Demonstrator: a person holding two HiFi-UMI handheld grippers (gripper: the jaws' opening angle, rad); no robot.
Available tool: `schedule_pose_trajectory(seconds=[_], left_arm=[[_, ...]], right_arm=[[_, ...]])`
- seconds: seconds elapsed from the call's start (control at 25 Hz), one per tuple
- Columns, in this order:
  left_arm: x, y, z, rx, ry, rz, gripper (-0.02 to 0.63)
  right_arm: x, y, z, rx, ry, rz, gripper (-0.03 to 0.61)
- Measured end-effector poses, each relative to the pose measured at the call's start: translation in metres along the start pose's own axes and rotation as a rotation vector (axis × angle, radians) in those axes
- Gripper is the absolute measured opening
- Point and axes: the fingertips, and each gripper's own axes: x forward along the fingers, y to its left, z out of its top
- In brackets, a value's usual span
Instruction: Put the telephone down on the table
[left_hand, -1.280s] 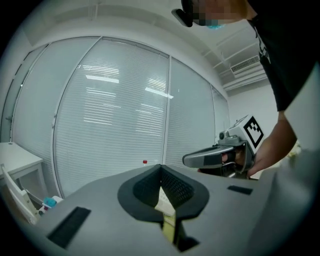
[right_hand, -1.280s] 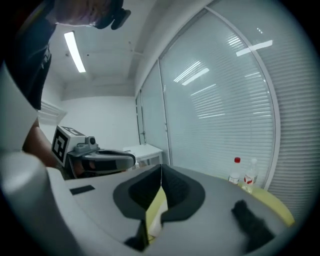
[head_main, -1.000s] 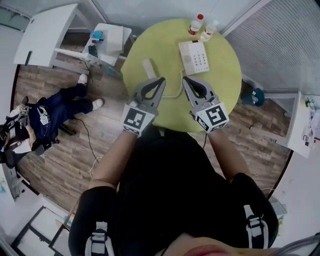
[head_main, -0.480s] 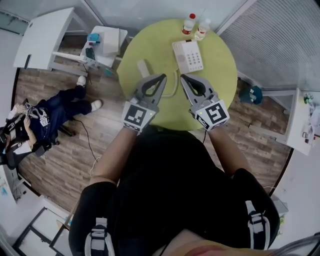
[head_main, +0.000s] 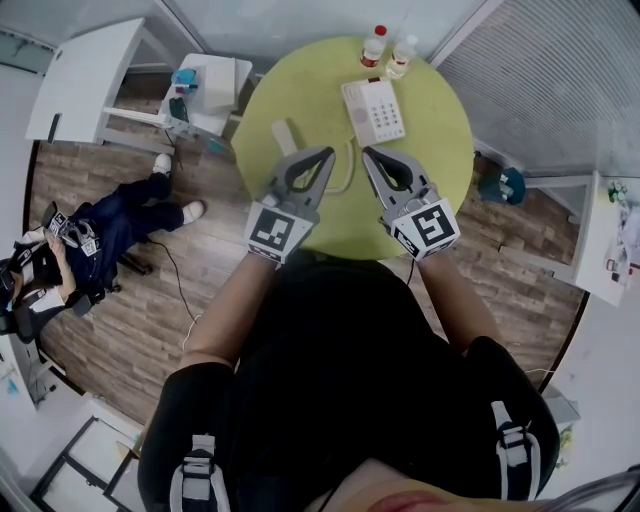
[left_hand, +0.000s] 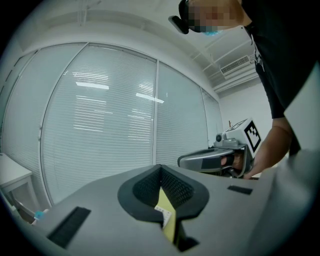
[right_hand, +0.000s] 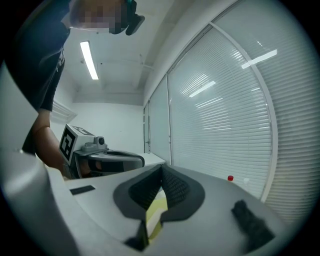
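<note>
A wood-plank floor (head_main: 120, 330) spreads under everything, and on it stands a round yellow-green table (head_main: 440, 150) beside slatted blinds (head_main: 560, 80). To the left a seated person (head_main: 95, 235) in dark clothes stretches their legs across the floor, near two white desks (head_main: 90, 70).

The person doing the work holds both tools over the near half of the table, tips aimed at its far side and leaning slightly toward each other. The left gripper (head_main: 322, 156) has its jaws pressed together at the tip with nothing between them. The right gripper (head_main: 369, 156) is likewise fully closed and empty. Neither touches the telephone.

The telephone base (head_main: 373, 110) sits flat on the far half of the table, ahead of the right gripper. It is a white rectangle whose long axis runs from near to far, the far end leaning a little to the left, with its keypad on the right side. The handset (head_main: 288, 136) lies flat on the table to the left of the base, clearly apart from it and just ahead of the left gripper. Its long axis also runs near to far, roughly parallel to the base. A pale cord (head_main: 347, 172) loops across the table between the two.

Just beyond the base, at the far rim, stand a red-capped bottle (head_main: 372, 46) and a white-capped bottle (head_main: 402, 52), side by side.
</note>
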Motion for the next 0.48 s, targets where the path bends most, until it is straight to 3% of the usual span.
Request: schedule_pose_trajectory(seconds=[0.48], left_arm=[[-0.0037,-0.0002,-0.0038,0.007,0.009,-0.001,0.006]], right_arm=[[-0.0044,-0.0058,-0.0006,0.000,0.011,-0.029,0.017]])
